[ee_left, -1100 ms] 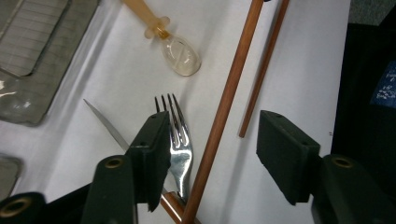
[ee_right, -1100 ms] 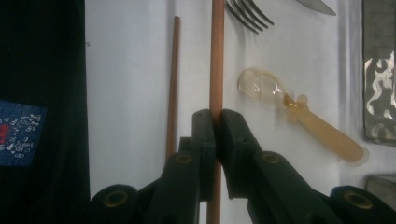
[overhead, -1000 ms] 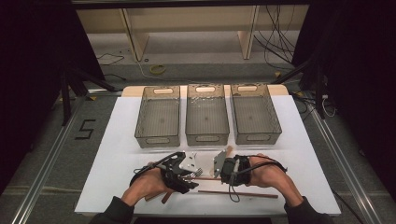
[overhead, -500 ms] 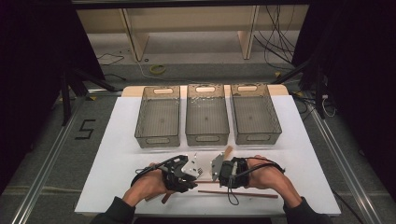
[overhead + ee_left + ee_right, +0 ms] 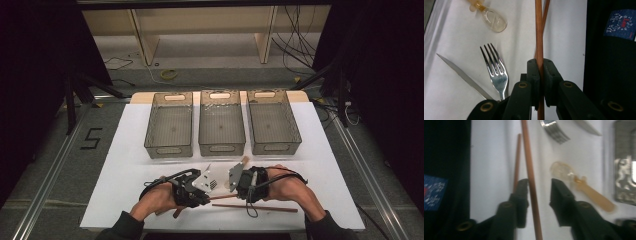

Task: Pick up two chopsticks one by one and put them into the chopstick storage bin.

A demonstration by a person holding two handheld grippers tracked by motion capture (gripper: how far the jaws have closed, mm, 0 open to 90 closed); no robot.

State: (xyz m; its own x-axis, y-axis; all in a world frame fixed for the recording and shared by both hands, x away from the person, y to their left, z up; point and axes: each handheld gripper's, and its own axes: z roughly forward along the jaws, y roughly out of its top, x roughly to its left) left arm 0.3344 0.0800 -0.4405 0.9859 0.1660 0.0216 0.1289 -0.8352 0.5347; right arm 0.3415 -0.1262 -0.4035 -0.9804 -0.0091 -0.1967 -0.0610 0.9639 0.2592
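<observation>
My left gripper (image 5: pixel 539 62) is shut on a brown wooden chopstick (image 5: pixel 539 37) that runs straight up between its jaws. A second chopstick (image 5: pixel 546 12) lies just behind it. My right gripper (image 5: pixel 538 183) is open, its jaws straddling a chopstick (image 5: pixel 529 170) that sits close to the left jaw; the other chopstick (image 5: pixel 517 157) lies beside it. In the high view both grippers, left (image 5: pixel 192 187) and right (image 5: pixel 245 182), face each other near the table's front edge, with one chopstick (image 5: pixel 265 207) flat on the white table.
A metal fork (image 5: pixel 496 67), a knife (image 5: pixel 461 72) and a clear spoon with an amber handle (image 5: pixel 490 17) lie between the grippers. Three grey bins (image 5: pixel 169 125), (image 5: pixel 221 125), (image 5: pixel 272 122) stand in a row at the back. The table's front edge (image 5: pixel 225 229) is close.
Both grippers have edged slightly toward each other at the front of the table. The bins and the flat chopstick have not moved.
</observation>
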